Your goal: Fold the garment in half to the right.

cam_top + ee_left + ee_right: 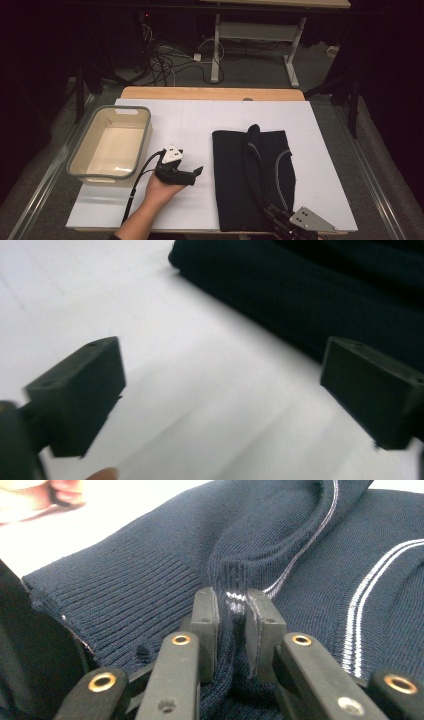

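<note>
We are seeing open white board (190, 125) lying between the tub (111, 145) at nine o'clock and the dark sweater (255, 175) at three o'clock, with a raised fold (252, 137) blocking passage over the cloth and bare board stretching toward twelve o'clock.

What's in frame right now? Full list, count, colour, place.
Sweater: 1, dark navy with thin white stripes, folded on the right half of the board, a raised fold running along its middle.
Tub: 1, beige with grey rim, on the board's left edge.
Board: 1, white, lying on the table.
Table: 1, light wood, edge showing behind the board.
Second table: 1, pale frame, on the floor behind.
Cables: several, black and white, on the floor behind.
Left gripper: 1, black, jaws wide open over bare board beside the sweater.
Right gripper: 1, black, pinching the sweater's raised fold at the near edge.
</note>
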Available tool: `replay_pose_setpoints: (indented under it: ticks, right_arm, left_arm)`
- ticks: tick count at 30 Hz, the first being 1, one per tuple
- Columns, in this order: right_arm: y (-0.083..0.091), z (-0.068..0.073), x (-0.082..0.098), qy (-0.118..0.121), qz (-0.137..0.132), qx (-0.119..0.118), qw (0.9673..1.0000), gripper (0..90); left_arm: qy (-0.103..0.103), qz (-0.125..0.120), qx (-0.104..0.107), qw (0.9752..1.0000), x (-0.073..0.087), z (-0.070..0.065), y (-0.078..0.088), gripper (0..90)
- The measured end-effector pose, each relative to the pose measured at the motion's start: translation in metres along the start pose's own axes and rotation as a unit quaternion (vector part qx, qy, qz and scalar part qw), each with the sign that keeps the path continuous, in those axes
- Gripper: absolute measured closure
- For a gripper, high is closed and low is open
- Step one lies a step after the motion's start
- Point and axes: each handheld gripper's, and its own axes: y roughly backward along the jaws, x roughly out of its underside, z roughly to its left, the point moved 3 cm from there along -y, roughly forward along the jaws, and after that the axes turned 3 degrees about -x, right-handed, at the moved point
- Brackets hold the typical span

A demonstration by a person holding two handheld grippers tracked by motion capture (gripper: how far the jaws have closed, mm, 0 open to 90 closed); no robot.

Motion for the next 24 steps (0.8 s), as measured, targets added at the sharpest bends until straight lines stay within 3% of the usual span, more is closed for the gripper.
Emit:
replay_pose_setpoints:
  ticks: [2,6,13,20,24]
  right_arm:
    - [0.0,0.0,0.0,-0.003,-0.001,0.0,1.0,77.4]
    - [0.002,0.0,-0.002,-0.008,-0.006,0.0,0.9999,77.3]
    - [0.006,0.001,-0.001,-0.011,-0.004,0.01,0.9999,77.1]
    - [0.022,-0.008,0.006,-0.038,-0.004,0.032,0.9987,75.6]
    - [0.036,-0.015,-0.001,-0.049,-0.028,0.053,0.997,65.4]
  left_arm:
    - [0.006,-0.009,0.017,0.9998,0.006,-0.001,0.011,0.8]
    - [-0.003,-0.011,0.016,0.9998,0.017,-0.003,0.024,0.4]
    - [-0.005,-0.021,0.023,0.9995,0.026,-0.002,0.025,0.0]
    - [-0.017,-0.029,0.035,0.9988,0.027,-0.004,0.025,0.0]
    - [-0.013,-0.03,0.043,0.9985,0.027,-0.003,0.025,0.0]
